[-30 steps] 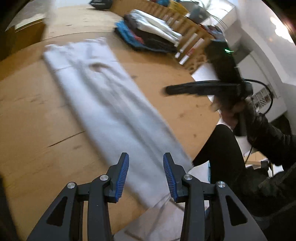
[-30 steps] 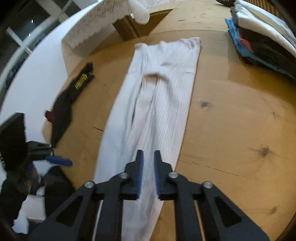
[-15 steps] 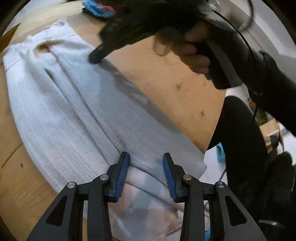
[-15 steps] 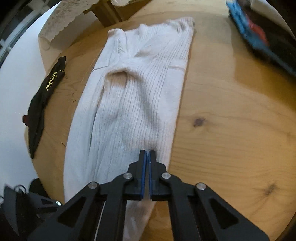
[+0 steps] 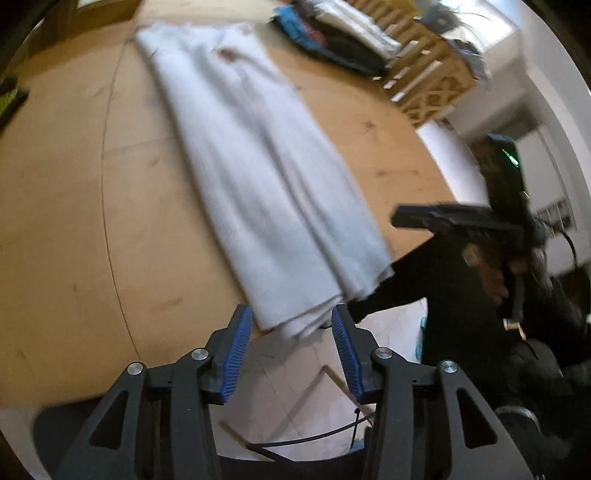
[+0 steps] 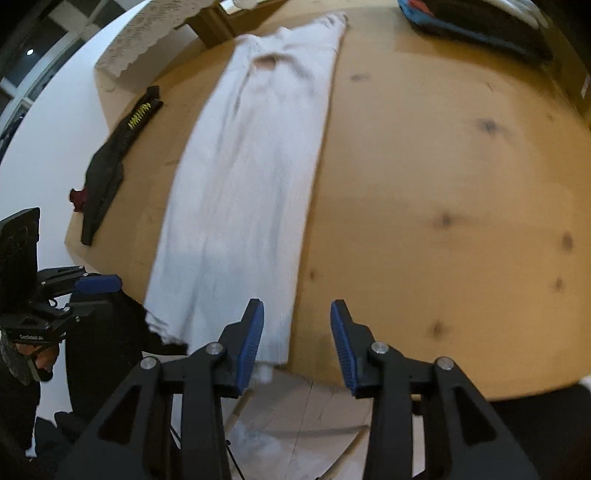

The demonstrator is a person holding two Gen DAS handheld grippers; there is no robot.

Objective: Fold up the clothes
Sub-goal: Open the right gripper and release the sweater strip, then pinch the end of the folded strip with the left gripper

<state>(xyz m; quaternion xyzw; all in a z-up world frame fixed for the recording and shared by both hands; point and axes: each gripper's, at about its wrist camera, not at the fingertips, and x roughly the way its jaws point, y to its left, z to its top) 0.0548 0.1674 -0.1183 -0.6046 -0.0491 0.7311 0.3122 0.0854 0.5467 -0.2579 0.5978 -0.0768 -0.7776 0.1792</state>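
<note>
A long white ribbed pair of trousers (image 5: 258, 173) lies flat on the round wooden table (image 5: 74, 221), folded lengthwise, its leg ends at the near table edge. It also shows in the right wrist view (image 6: 240, 184). My left gripper (image 5: 291, 347) is open and empty, just short of the leg ends at the table edge. My right gripper (image 6: 297, 343) is open and empty, at the table edge beside the trousers' right side. The right gripper also shows in the left wrist view (image 5: 461, 218), held off the table's right edge.
A stack of folded clothes (image 5: 332, 40) sits at the far side of the table, also in the right wrist view (image 6: 480, 26). A black garment (image 6: 118, 155) lies at the table's left edge. A wooden rack (image 5: 424, 74) stands beyond the table.
Both grippers have pulled back toward the near table edge. The right gripper, shut half a second ago over the trousers, has opened. The trousers lie straightened.
</note>
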